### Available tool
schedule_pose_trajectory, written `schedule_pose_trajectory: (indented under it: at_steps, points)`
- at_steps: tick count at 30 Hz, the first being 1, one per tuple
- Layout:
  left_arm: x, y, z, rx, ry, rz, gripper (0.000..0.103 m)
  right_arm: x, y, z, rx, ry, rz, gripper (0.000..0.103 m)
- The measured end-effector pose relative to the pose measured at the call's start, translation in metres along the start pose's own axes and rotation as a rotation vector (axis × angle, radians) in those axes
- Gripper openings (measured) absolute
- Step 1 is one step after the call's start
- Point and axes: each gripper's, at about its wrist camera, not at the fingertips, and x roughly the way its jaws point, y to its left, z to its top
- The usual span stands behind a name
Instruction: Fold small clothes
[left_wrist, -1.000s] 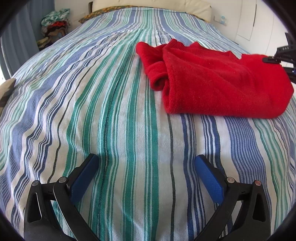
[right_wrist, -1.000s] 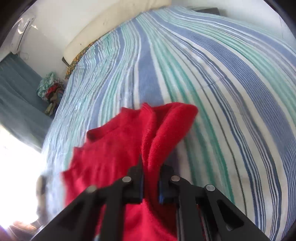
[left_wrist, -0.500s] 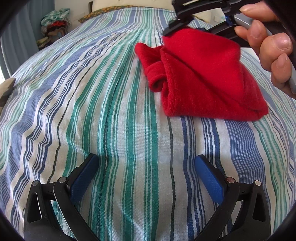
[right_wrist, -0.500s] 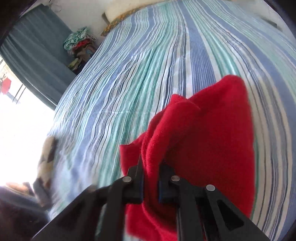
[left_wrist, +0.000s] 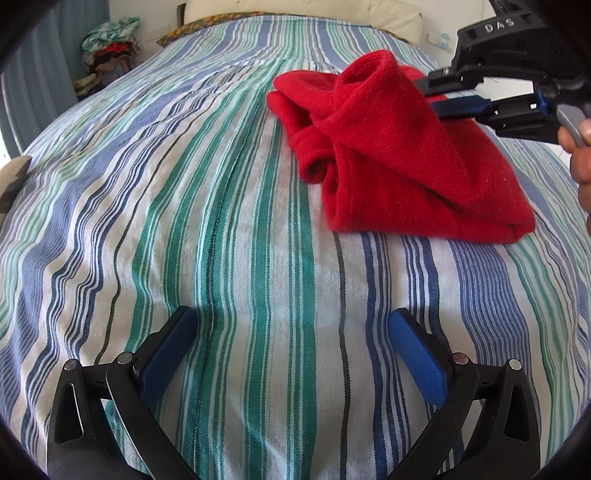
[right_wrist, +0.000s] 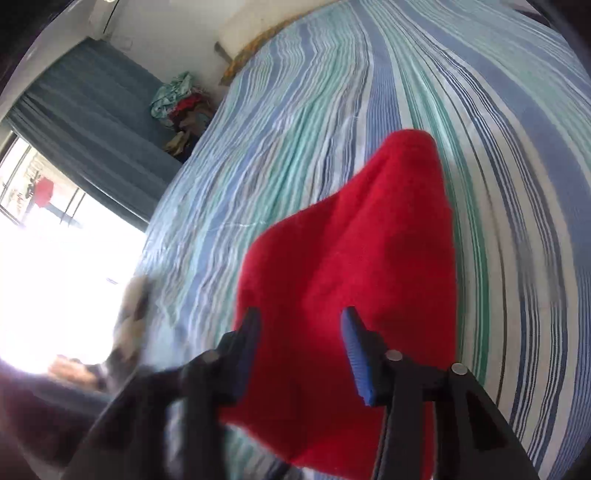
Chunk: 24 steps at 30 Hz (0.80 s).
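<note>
The right gripper (right_wrist: 299, 325) hides the red garment's (right_wrist: 354, 258) near edge — blurred shapes at eight o'clock.

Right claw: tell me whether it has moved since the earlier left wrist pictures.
Yes. The right claw first sat at the view's right edge, then swung across above the red garment toward the pillow, dragging a fold over. Now it sits upper right, opening.

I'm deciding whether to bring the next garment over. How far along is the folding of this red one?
Done: the red garment lies doubled over on the striped bedspread. In hand: the right gripper is opening, the folded edge between its jaws but no longer pinched. The left gripper hangs open over bare bedspread. Left: the far end looks bunched and rolled, so it probably needs smoothing and maybe another fold.
</note>
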Motion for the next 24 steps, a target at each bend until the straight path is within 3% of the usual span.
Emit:
schedule_pose_trajectory:
  at_steps: [2, 4, 7, 10, 13, 16, 18, 21, 24]
  points:
    - [0.000, 0.000, 0.001, -0.001, -0.001, -0.002, 0.103, 0.021, 0.011, -0.017, -0.092, 0.064, -0.022, 0.023]
    - [0.000, 0.001, 0.000, -0.003, -0.003, -0.005, 0.103, 0.045, 0.037, -0.040, -0.220, 0.133, 0.027, 0.021]
    - [-0.001, 0.003, 0.000, -0.007, -0.006, -0.012, 0.103, 0.074, 0.064, -0.070, -0.370, 0.224, 0.021, 0.021]
    - [-0.001, 0.004, -0.001, -0.012, -0.009, -0.019, 0.103, 0.066, 0.068, -0.071, -0.433, 0.218, 0.007, 0.021]
    - [0.000, 0.005, 0.000, -0.013, -0.010, -0.019, 0.103, 0.028, 0.060, -0.067, -0.431, 0.166, 0.031, 0.022]
    - [0.001, 0.004, 0.001, -0.013, -0.008, -0.015, 0.103, -0.011, 0.046, -0.069, -0.485, 0.088, -0.043, 0.022]
    - [0.001, 0.003, 0.001, -0.010, -0.001, -0.013, 0.103, -0.009, 0.036, -0.078, -0.529, 0.122, -0.093, 0.022]
    - [-0.008, 0.007, 0.007, -0.013, 0.042, -0.046, 0.101, 0.017, 0.002, -0.103, -0.585, 0.237, -0.247, 0.018]
    - [-0.043, 0.022, 0.019, -0.110, 0.001, -0.140, 0.099, 0.006, -0.008, -0.109, -0.554, 0.178, -0.228, 0.018]
